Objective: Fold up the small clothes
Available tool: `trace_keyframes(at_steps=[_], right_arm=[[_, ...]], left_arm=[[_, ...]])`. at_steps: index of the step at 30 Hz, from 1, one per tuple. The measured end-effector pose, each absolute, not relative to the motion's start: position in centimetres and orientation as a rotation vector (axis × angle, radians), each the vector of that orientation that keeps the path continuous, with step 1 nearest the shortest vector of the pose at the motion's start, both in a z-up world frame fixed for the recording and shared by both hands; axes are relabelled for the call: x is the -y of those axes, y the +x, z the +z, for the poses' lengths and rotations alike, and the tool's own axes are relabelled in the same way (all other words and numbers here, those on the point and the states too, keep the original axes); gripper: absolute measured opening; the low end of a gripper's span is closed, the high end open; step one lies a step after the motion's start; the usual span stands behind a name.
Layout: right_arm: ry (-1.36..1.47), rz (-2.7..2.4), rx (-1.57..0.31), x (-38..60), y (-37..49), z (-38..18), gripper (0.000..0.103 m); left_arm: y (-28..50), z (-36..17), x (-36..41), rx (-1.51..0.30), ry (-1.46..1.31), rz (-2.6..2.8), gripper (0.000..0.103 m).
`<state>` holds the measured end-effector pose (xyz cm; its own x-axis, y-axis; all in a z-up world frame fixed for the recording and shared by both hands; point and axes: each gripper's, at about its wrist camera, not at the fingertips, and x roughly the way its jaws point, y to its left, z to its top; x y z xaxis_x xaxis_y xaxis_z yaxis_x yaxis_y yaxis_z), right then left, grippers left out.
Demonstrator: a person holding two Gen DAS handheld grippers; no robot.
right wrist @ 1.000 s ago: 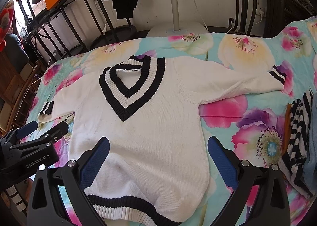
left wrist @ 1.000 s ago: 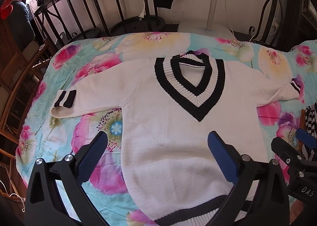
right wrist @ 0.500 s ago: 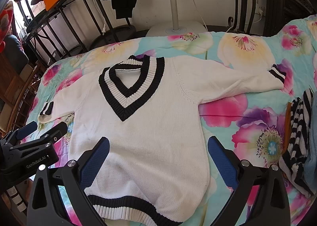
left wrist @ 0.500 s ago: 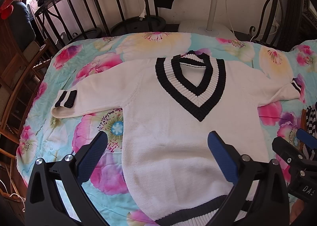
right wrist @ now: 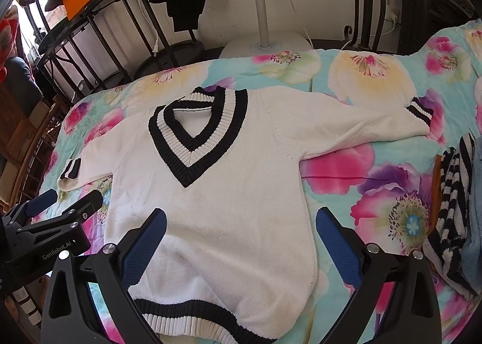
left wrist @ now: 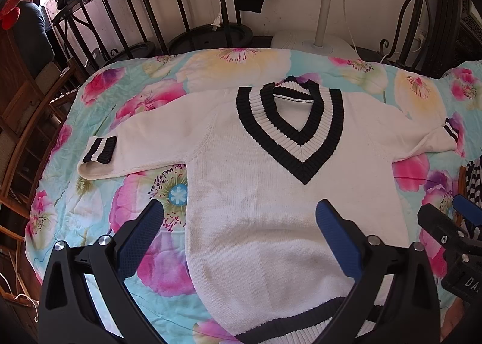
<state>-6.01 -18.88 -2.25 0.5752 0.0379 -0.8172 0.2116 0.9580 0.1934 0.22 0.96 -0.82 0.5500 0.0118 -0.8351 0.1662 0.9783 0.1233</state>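
- The bed [right wrist: 355, 85], under a floral cover, is carrying everything
- The white sweater [left wrist: 271, 193] is lying flat and face up across the bed's middle, its long axis running from the hem at the near edge to the V-neck at the far edge, sleeves spreading toward the left and right edges
- A striped garment [right wrist: 452, 193] is sitting at the right edge
- The left claw [left wrist: 238, 232] is hovering wide open and empty over the hem's left part, nearer the left sleeve
- The right claw [right wrist: 241, 238] is likewise gaping, gripping nothing, nearer the right sleeve

White sweater [left wrist: 256, 223] on floral bedspread [left wrist: 99, 181]
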Motion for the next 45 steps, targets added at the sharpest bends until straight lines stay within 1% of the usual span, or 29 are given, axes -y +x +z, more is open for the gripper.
trace_keyframes(at_steps=[27, 32, 35, 36, 41, 45], right_arm=[[0.285, -0.119, -0.971, 19.2, -6.1, -2.9, 0.1], [0.241, -0.193, -1.008, 19.4, -5.5, -3.6, 0.1], [0.215, -0.176, -1.117, 20.3, -4.2, -4.3, 0.099], [0.214, -0.188, -1.127, 20.8, -4.1, -4.4, 0.099], [0.356, -0.179, -1.061, 25.0, -3.6, -2.5, 0.1], [0.563, -0.185, -0.99, 32.5, -1.8, -1.8, 0.099]], left_arm=[[0.2, -1.0, -1.1, -0.995, 0.197, -0.093, 0.099], [0.1, -2.6, -0.5, -1.071, 0.198, -0.113, 0.098], [-0.3, -3.5, 1.0, -1.096, 0.23, -0.142, 0.098], [-0.5, -3.7, 1.7, -1.094, 0.25, -0.149, 0.098], [-1.7, -4.8, 5.5, -1.087, 0.364, -0.191, 0.099], [-2.6, -5.5, 7.9, -1.081, 0.436, -0.223, 0.099]])
